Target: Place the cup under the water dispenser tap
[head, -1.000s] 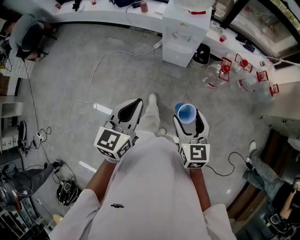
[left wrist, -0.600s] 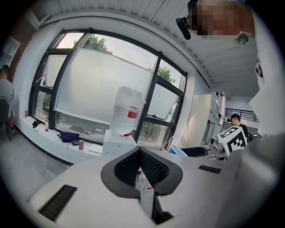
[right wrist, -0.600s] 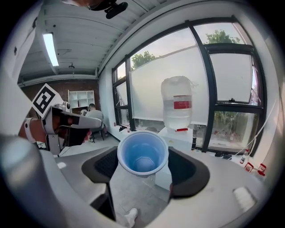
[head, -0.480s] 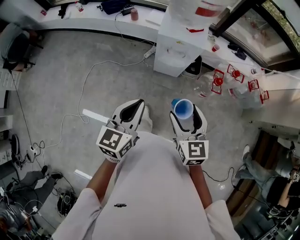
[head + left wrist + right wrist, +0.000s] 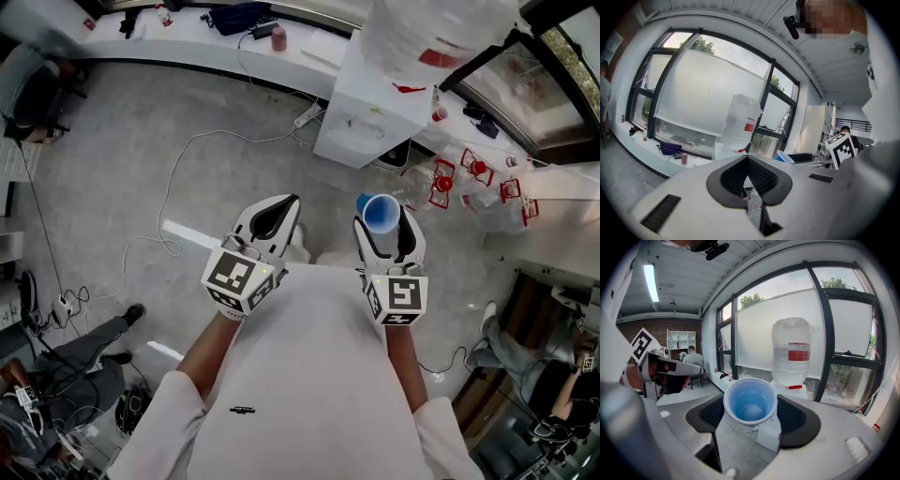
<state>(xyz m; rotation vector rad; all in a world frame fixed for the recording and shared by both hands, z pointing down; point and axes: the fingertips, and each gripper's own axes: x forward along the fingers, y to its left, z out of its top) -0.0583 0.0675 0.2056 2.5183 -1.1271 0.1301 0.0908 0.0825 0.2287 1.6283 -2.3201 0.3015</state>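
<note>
Ahead across the floor, water dispenser: white cabinet with a bottle on top, by the wall ledge. It is straight ahead of the cup and well apart. We cannot make out the tap.
Right gripper: reached forward, jaws pinching the cup by its sides.
Left gripper: alongside, jaws pressed together, nothing between.
Cup: blue, empty, long axis upright, mouth up. We judge the next move to be a forward carry by the right hand.

Smooth blue plastic cup, paler at the rim. Left gripper and right gripper: matt white plastic shells, black ribbed pads. At one o'clock from the cup, bottle of cloudy clear plastic. Floor dull, mottled grey
</note>
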